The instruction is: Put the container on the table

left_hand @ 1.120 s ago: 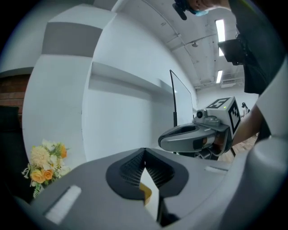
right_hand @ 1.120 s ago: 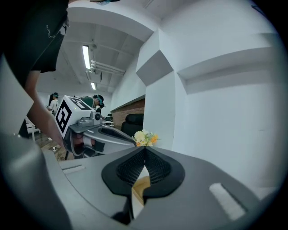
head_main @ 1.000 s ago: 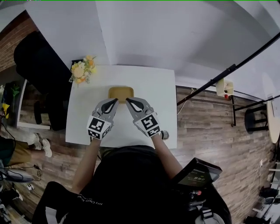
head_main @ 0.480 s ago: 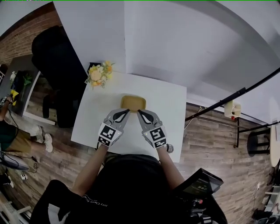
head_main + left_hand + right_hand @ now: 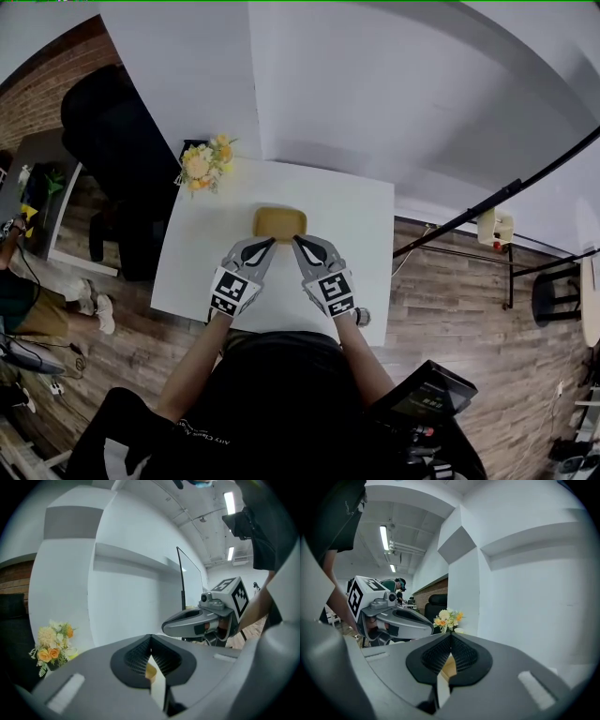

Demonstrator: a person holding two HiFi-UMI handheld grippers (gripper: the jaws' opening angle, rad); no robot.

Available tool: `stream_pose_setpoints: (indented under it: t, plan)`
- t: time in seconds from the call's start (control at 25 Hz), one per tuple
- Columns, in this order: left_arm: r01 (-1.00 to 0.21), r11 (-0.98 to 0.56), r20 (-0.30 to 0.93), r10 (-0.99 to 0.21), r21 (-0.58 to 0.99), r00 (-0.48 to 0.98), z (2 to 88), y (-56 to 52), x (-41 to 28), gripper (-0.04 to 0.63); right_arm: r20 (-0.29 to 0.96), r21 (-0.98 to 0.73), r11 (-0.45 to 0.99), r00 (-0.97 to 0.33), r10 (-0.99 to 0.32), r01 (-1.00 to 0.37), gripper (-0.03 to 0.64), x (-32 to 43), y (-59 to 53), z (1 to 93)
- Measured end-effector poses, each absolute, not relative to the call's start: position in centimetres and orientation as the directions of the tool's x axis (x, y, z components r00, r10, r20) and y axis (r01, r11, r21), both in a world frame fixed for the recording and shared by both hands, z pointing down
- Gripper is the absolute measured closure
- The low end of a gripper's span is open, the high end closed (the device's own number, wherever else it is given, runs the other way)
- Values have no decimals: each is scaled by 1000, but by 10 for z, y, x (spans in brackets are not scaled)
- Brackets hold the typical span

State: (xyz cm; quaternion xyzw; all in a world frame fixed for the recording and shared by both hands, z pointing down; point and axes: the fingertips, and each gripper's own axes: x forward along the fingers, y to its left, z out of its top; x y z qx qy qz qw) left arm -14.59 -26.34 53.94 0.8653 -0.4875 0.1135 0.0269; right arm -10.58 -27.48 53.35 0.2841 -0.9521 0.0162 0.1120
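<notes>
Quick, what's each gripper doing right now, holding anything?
Left gripper: closed, holding nothing.
Right gripper: closed, holding nothing.

It looked like an office. It had strip lights overhead and a black chair by a brick wall.

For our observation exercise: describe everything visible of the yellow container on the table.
The container is a mustard-yellow rectangular tray with rounded corners and a raised rim, apparently empty. It lies flat on the white table, near its middle. The left gripper and right gripper, both shut, point at its near edge; contact is unclear.
</notes>
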Motion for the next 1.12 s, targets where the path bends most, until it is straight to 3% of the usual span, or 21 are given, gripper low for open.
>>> stream_pose_setpoints:
  t: [1.12]
  plan:
    - [-835,-550,276,-806,-22,523,558,-255,-139,594,233,36,843,-816,-529,-536,604,-109,-269,535]
